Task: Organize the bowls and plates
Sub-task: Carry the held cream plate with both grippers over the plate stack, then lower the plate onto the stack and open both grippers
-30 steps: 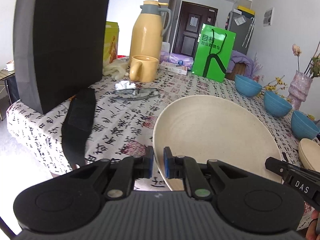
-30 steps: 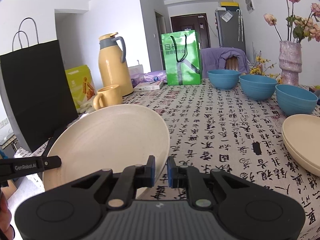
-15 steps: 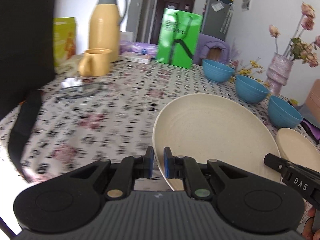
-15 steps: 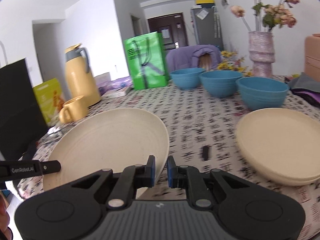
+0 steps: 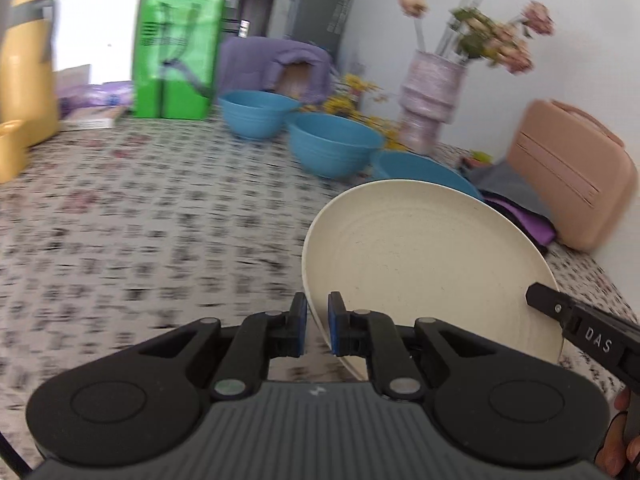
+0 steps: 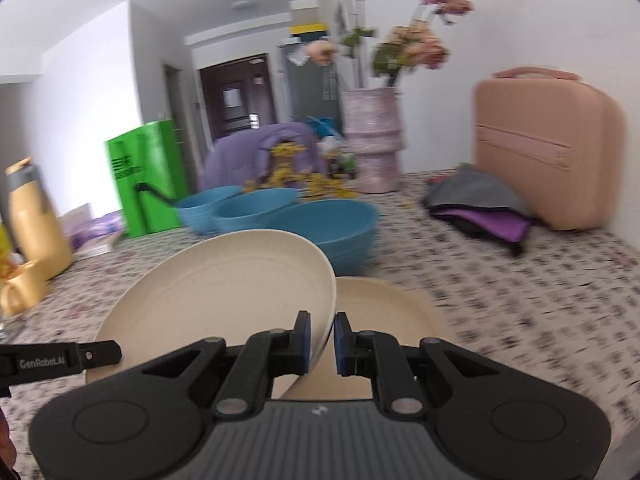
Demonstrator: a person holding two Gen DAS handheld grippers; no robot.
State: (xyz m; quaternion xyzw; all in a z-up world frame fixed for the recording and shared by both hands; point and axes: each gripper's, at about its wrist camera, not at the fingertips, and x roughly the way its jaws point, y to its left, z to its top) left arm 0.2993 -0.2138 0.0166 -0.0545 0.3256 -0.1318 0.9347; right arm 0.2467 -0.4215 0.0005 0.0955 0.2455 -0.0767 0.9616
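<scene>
1. Both grippers are carrying the cream plate [image 5: 420, 264] rightward across the worktop [image 5: 140, 232]: a second ago the yellow jug and black bag were filling the views, and now the pink case [image 5: 568, 184] and flower vase [image 5: 430, 100] are coming in.
2. On the left gripper [image 5: 317, 322], the blue-padded fingers [image 5: 335, 326] are clenching the plate's near-left rim, just as they were a second ago.
3. On the right gripper [image 6: 320, 338], the fingers [image 6: 303, 340] are clamping the plate's near-right rim, so the plate is hanging between the two tools, tilted, off the cloth.
4. Just beyond the right gripper, a stack of cream plates [image 6: 384, 300] is lying on the worktop, and the carried plate's right edge is overlapping it in that view; whether it is directly above the stack I cannot tell.
5. Farther out, three blue bowls [image 6: 320, 224] are sitting in a loose row, touching or nearly so but not nested.
6. At the far left the green bag [image 6: 144, 184] and yellow jug [image 6: 34, 220] are standing; these look unrelated to the task.
7. As a judgement, the plates are getting close to done: this one needs lowering squarely onto the stack and releasing. Nesting the bowls appears wholly left to do.
</scene>
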